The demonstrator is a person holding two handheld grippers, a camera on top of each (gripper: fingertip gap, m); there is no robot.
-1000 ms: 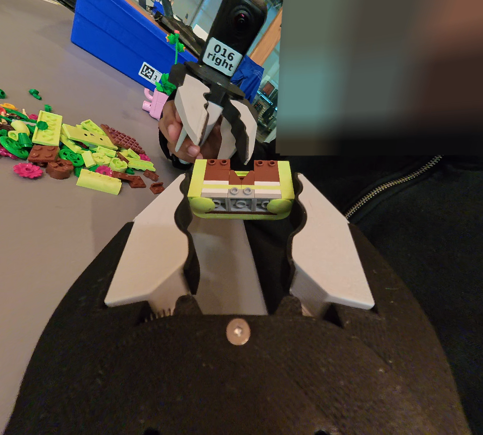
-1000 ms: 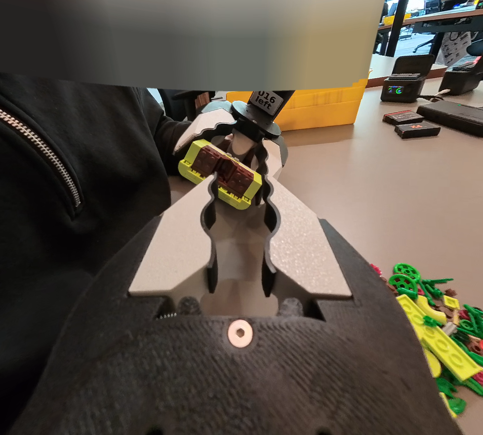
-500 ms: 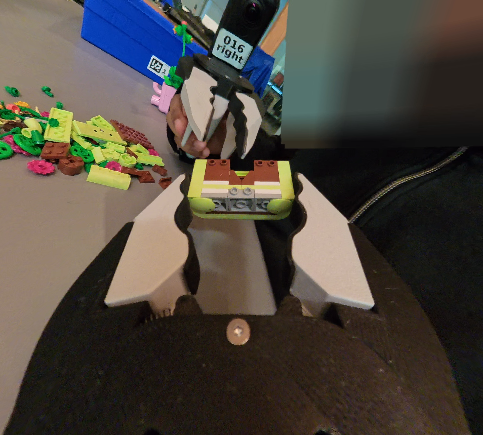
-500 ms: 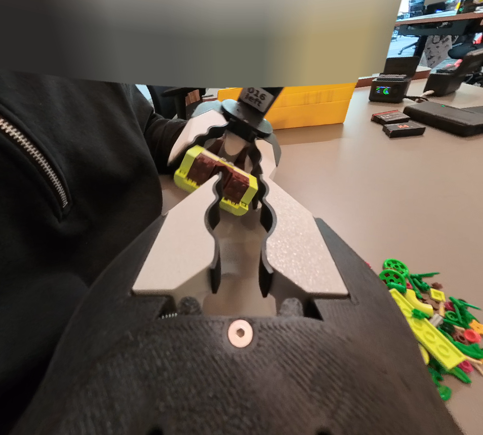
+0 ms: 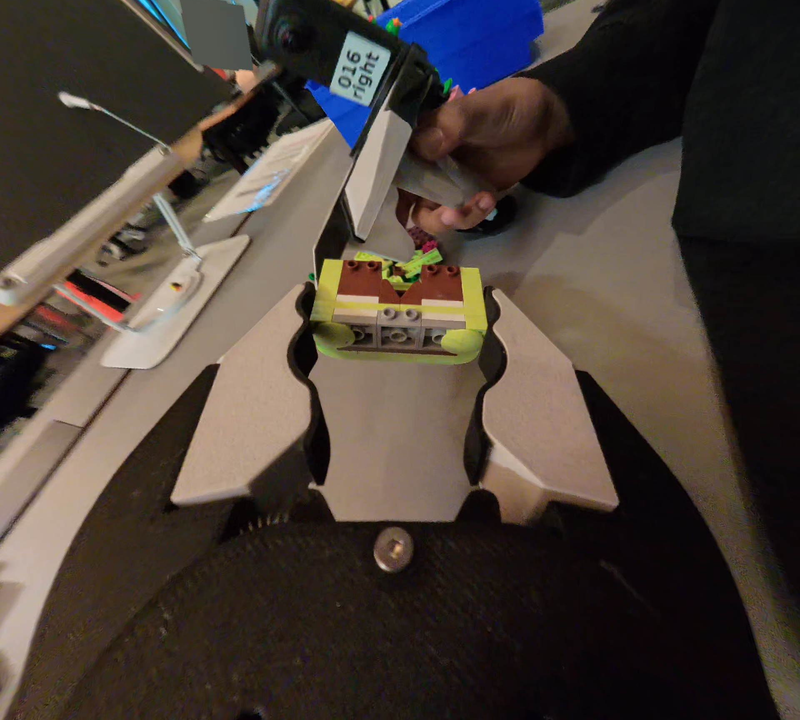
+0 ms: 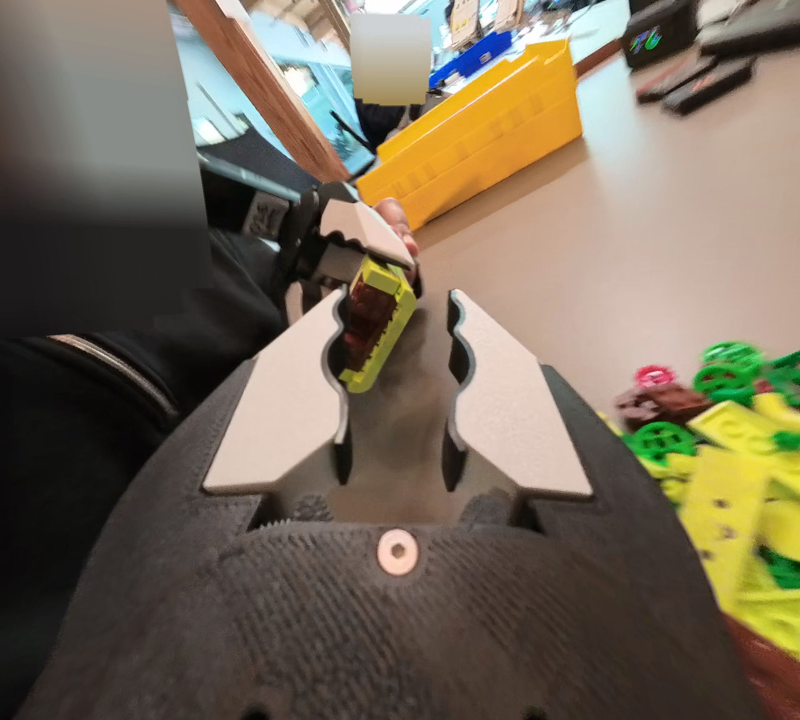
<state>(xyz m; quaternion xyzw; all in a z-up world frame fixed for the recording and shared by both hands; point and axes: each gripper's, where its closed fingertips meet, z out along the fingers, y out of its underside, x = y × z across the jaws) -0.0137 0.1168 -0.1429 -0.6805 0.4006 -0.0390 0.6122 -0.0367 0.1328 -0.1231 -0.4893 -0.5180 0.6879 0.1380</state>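
**Above the tabletop, a brick block pinched in the left tool**

Between the two fingers of the left tool (image 5: 398, 310) sits one small block of snapped-together toy bricks (image 5: 398, 312), lime green, brown and grey. Its ends are clamped by the fingers, so it hangs clear of the grey tabletop (image 5: 606, 331) with its studded brown top turned toward the other tool. The right tool (image 6: 396, 301) is spread and holds nothing. From its own view, the block shows just off its left finger (image 6: 294, 374), whether touching I cannot tell. One hand (image 5: 489, 137) grips the right tool. A loose pile of green, yellow and brown bricks (image 6: 714, 439) lies beside it, too blurred to count. One yellow bin (image 6: 476, 137) and one blue bin (image 5: 467, 33) stand farther back.
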